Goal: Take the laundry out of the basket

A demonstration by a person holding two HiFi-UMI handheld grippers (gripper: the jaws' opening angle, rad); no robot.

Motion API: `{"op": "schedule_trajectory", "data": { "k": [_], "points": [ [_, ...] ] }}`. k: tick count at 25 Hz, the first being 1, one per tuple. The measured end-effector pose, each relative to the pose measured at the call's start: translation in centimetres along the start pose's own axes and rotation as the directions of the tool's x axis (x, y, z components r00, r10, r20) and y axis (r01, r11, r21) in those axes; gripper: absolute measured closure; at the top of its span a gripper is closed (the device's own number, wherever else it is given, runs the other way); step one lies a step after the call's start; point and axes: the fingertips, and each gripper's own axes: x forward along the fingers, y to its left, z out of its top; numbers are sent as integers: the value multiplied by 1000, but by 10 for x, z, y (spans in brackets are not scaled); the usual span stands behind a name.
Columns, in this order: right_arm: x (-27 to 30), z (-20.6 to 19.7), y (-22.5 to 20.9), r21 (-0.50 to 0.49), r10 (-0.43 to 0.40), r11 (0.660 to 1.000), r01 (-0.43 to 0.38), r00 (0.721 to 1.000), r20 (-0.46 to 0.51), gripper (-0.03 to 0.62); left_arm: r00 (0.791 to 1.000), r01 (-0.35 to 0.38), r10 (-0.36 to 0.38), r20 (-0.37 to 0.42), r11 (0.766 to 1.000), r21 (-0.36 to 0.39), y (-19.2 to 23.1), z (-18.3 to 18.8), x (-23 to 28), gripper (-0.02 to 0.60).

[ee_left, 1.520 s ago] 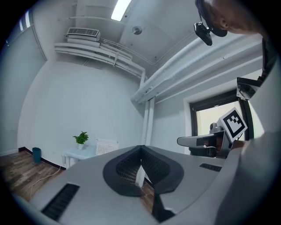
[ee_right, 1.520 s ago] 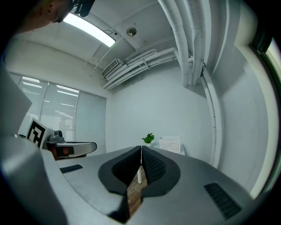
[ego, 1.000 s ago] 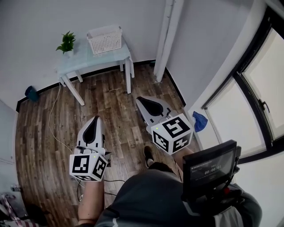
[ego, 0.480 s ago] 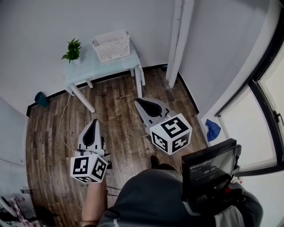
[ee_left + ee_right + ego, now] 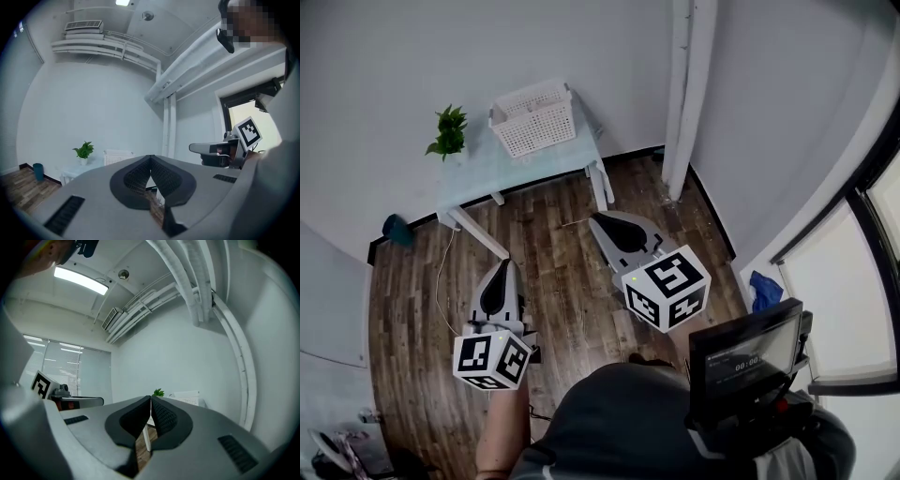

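A white, rectangular basket (image 5: 532, 117) with lattice walls is seen at the upper left of the head view. It is set on a pale, smooth desk (image 5: 478, 178) beside a small leafy plant (image 5: 447, 131). Lower in the frame, over a dark wood-plank floor (image 5: 562, 291), the left gripper (image 5: 501, 266) and right gripper (image 5: 596, 219) are held well apart from the basket, their ribbed black jaws pressed together on nothing.

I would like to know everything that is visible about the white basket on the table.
The basket is white and rectangular, with an open top and walls pierced by a fine grid of holes; it looks like plastic. It stands upright on the pale table, at the end away from the potted plant, close to the wall. Only the table is seen touching it. What lies inside cannot be made out.
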Motion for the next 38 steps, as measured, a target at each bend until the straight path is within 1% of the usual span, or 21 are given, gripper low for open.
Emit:
{"op": "schedule_trajectory", "data": {
  "k": [6, 12, 15, 20, 26, 31, 38],
  "points": [
    [32, 2, -52, -6, -2, 1000, 2, 1000, -5, 577, 1000, -17, 17, -7, 1000, -3, 8, 1, 56, 572],
    [76, 2, -80, -1, -2, 1000, 2, 1000, -10, 577, 999, -25, 25, -34, 1000, -4, 36, -5, 96, 572],
    [105, 0, -83, -6, -3, 1000, 3, 1000, -12, 577, 999, -13, 13, -33, 1000, -13, 59, -5, 113, 574],
    [158, -6, -85, -30, -32, 999, 31, 999, -35, 577, 999, 9, -10, -36, 999, -41, 108, -10, 144, 574],
    [226, -3, -88, -46, -66, 997, 63, 996, -61, 577, 999, 37, -39, -31, 997, -64, 172, -2, 182, 573],
    [282, -3, -83, -72, -67, 995, 62, 995, -73, 577, 997, 64, -67, -35, 995, -81, 223, 0, 210, 572],
    [340, -9, -88, -74, -113, 992, 107, 989, -93, 577, 993, 110, -113, -31, 990, -89, 274, -1, 246, 573]
  ]
}}
